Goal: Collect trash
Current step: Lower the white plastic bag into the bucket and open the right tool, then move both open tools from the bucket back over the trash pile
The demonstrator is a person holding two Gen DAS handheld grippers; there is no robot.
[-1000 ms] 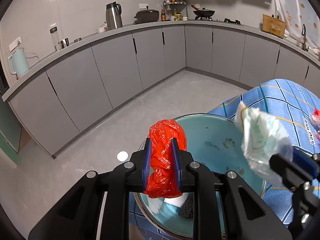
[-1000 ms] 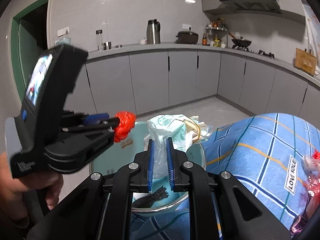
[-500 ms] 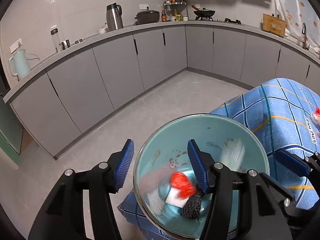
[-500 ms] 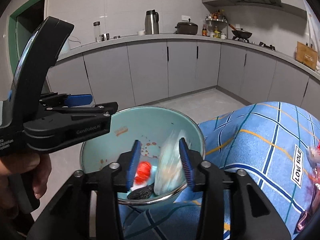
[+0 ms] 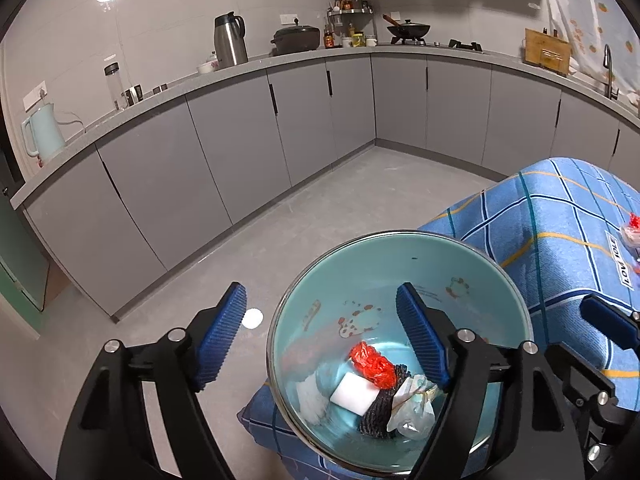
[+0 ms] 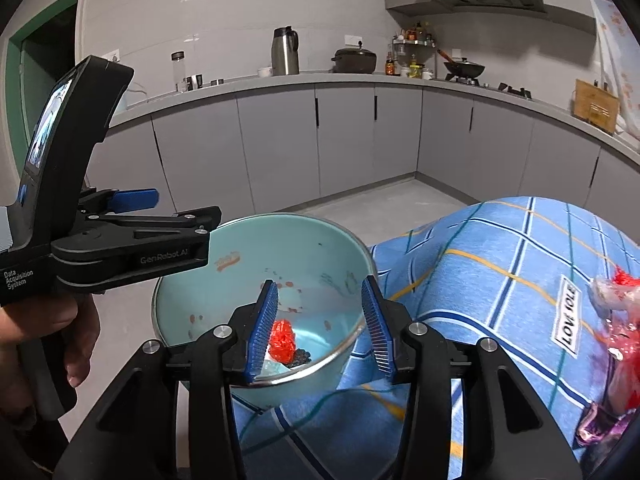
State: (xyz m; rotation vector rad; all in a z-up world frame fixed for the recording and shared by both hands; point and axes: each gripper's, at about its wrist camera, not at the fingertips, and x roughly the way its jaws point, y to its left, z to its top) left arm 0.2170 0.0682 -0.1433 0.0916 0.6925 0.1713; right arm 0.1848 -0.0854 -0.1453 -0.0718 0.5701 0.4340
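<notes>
Two grippers over the bowl, both letting go

Both sets of jaws are opening with nothing between the pads. Left gripper hangs over the near rim of the teal bowl; right gripper is just beside it, only one blue finger cut off at the left view's edge.

Bowl sits on the blue checked cloth. Inside: red plastic wad, white block, black mesh, crumpled clear bag. From the right view most of that is hidden behind the fingers. More wrappers lie on the cloth, blurred.
</notes>
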